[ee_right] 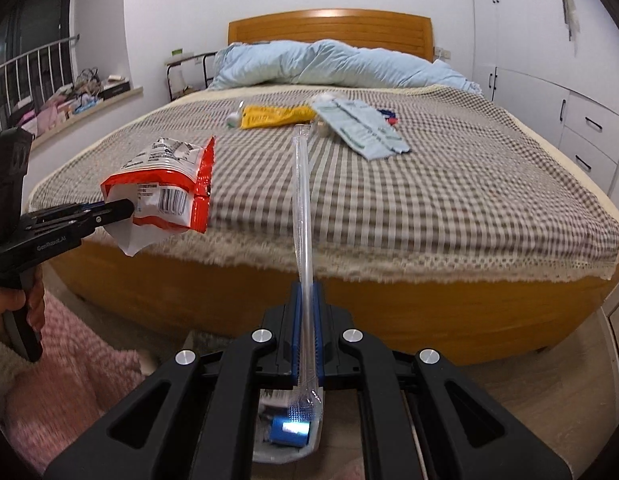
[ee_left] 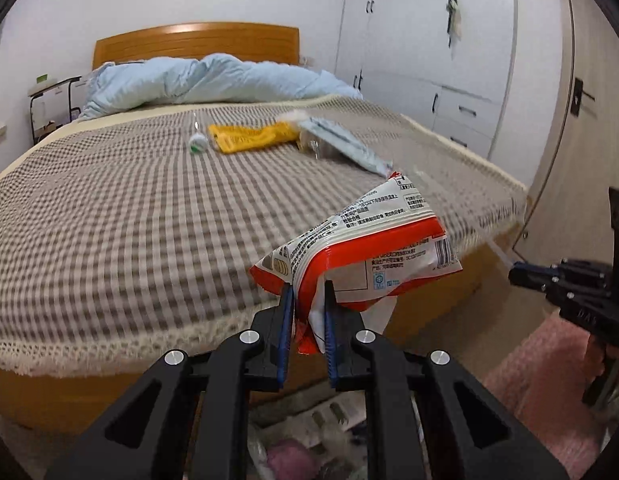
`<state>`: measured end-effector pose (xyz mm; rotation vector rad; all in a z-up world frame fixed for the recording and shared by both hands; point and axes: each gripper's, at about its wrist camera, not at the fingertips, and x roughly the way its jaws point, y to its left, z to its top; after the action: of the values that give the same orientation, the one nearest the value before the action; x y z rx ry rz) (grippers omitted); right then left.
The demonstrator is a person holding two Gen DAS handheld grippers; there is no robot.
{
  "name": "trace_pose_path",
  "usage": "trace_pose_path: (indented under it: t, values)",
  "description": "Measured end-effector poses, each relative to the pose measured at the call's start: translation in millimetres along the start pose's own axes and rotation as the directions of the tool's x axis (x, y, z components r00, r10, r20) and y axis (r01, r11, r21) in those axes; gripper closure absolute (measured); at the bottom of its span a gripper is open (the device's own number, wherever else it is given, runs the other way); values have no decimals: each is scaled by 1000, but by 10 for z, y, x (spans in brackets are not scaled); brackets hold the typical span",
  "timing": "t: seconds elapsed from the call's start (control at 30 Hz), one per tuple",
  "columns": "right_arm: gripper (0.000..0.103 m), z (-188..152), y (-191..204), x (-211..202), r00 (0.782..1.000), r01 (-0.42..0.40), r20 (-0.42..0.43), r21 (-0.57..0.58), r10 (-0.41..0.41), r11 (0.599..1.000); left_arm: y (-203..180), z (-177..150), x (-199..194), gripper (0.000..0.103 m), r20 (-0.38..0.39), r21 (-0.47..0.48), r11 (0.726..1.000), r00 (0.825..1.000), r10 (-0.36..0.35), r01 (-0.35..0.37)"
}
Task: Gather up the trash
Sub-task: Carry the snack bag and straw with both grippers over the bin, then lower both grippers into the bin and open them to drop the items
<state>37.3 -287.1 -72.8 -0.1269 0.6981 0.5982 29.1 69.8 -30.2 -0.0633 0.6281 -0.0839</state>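
Your left gripper [ee_left: 307, 286] is clamped on a red-and-white snack wrapper [ee_left: 361, 248], held in the air off the near edge of the bed [ee_right: 429, 184]. Your right gripper [ee_right: 307, 286] pinches a long clear plastic sleeve [ee_right: 302, 200] that stands up from its jaws. Farther up the checked bedspread lie a yellow packet [ee_right: 275, 115], a pale blue wrapper [ee_right: 361, 128] and a small bottle [ee_left: 198, 143].
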Motion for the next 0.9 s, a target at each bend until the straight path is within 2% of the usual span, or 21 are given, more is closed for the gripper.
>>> trace_pose_path:
  t: [0.17, 0.4, 0.63, 0.73, 0.9]
  values:
    - [97, -223, 45, -7, 999, -16, -49, -2, 16, 1000, -21, -219, 23, 91, -63, 15, 1000, 998, 12, -11]
    - [97, -540, 200, 73, 989, -40, -148, -69, 30, 997, -77, -504, 77, 91, -151, 43, 999, 988, 19, -12]
    - [97, -757, 298, 267, 968, -75, -247, -138, 38, 988, -88, -784, 199, 91, -259, 93, 995, 965, 49, -25]
    - [97, -816, 342, 371, 956, -100, -289, -181, 44, 978, -71, -892, 273, 91, -307, 109, 993, 950, 66, -34]
    - [97, -946, 458, 689, 928, -151, -370, -308, 28, 939, -83, -1019, 410, 91, -382, 133, 991, 921, 80, -31]
